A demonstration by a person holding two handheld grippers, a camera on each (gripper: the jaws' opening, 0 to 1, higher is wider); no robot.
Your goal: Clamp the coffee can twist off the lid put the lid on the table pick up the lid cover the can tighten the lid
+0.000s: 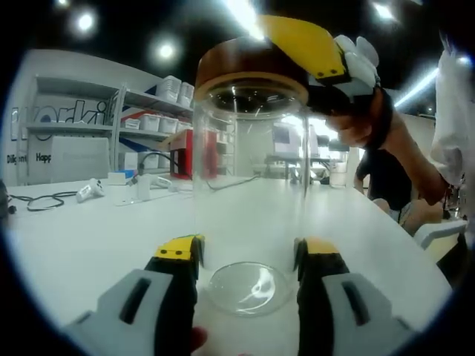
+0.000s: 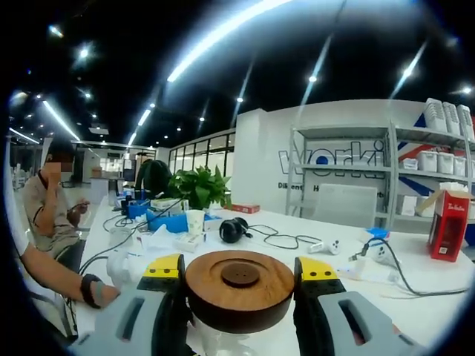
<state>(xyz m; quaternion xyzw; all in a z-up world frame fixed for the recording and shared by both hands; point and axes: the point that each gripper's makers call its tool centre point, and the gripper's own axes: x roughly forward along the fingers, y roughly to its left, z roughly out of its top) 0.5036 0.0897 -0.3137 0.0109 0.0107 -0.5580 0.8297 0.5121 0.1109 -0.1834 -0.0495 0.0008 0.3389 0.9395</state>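
**Lid gripped at the top of the clamped can**

The left gripper (image 1: pixel 249 256) pinches the base of the clear coffee can (image 1: pixel 251 185), which stands upright on the white table (image 1: pixel 89 237). At 12 o'clock in the left gripper view, the right gripper (image 2: pixel 239 274) closes on the wooden lid (image 2: pixel 239 285) seated on the can's mouth. To turn it well, the person should likely hold the base firm, keep the lid level, and rotate about the can's axis without tilting.
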